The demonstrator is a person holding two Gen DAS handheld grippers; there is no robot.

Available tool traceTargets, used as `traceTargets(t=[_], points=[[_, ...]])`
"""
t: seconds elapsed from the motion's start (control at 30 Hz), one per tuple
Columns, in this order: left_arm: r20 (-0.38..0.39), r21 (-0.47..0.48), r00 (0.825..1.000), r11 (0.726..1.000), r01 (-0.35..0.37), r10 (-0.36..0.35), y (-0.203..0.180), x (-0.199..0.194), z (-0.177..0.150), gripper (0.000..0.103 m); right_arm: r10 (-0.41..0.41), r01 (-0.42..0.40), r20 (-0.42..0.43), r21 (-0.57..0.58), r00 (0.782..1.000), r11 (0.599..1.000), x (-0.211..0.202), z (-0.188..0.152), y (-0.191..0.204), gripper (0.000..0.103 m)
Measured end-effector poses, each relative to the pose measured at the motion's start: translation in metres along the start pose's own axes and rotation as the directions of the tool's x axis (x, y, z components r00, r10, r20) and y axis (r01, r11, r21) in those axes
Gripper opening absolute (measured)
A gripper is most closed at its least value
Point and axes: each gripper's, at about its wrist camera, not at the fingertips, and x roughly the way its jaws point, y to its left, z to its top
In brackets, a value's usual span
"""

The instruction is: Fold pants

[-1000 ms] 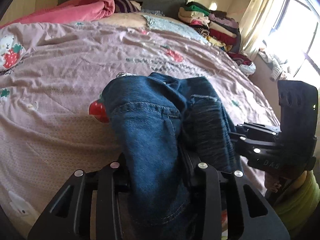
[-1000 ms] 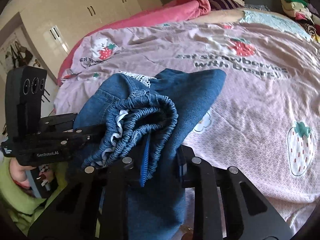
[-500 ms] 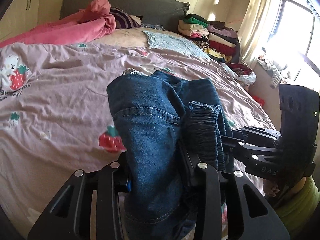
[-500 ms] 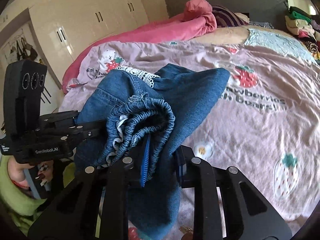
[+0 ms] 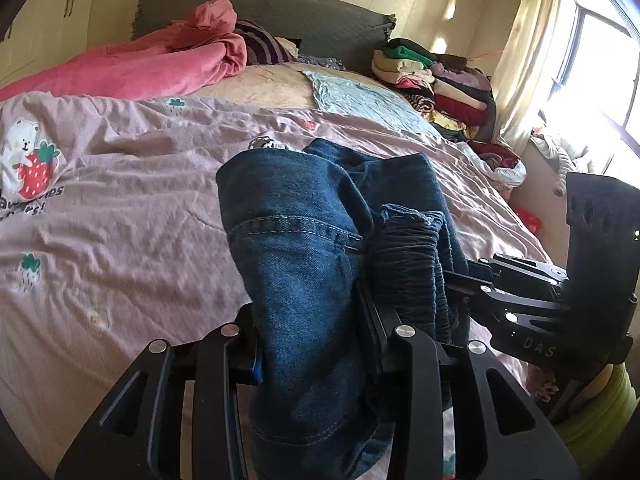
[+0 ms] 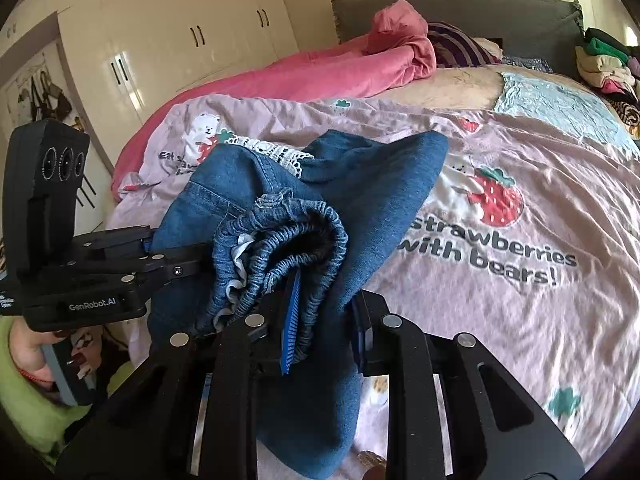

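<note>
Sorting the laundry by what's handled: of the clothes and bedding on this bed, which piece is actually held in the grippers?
The blue denim pants: bunched and clamped by both the left gripper and right gripper, while the pink blanket and stacked clothes lie untouched.

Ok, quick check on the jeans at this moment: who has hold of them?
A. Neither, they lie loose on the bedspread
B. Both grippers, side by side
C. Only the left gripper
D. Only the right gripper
B: the left gripper is shut on the denim leg of the jeans, and the right gripper is shut on their bunched elastic waistband, holding them above the pink strawberry bedspread.
</note>
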Motion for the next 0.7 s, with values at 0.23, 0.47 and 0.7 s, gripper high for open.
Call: traceTargets(t=[0.23,0.47,0.7], points=[[-0.021,0.0,1.0,1.0,-0.02,0.02,0.005,0.018,0.003,0.034,-0.007,0.008,-0.029,0.032,1.0,0.999,0.017,0.0,-0.012,0.016],[-0.048,0.001,0.998,1.0,-0.029,0.029,0.013,0.034,0.002,0.035,-0.025,0.028,-0.056,0.054,0.998,0.998,0.029,-0.005,-0.022,0.016],[-0.074,-0.004,0.996,0.999,-0.054,0.054,0.021,0.047,-0.003,0.055,-0.063,0.072,-0.107,0.081,0.992,0.994,0.043,-0.011,-0.032,0.016]])
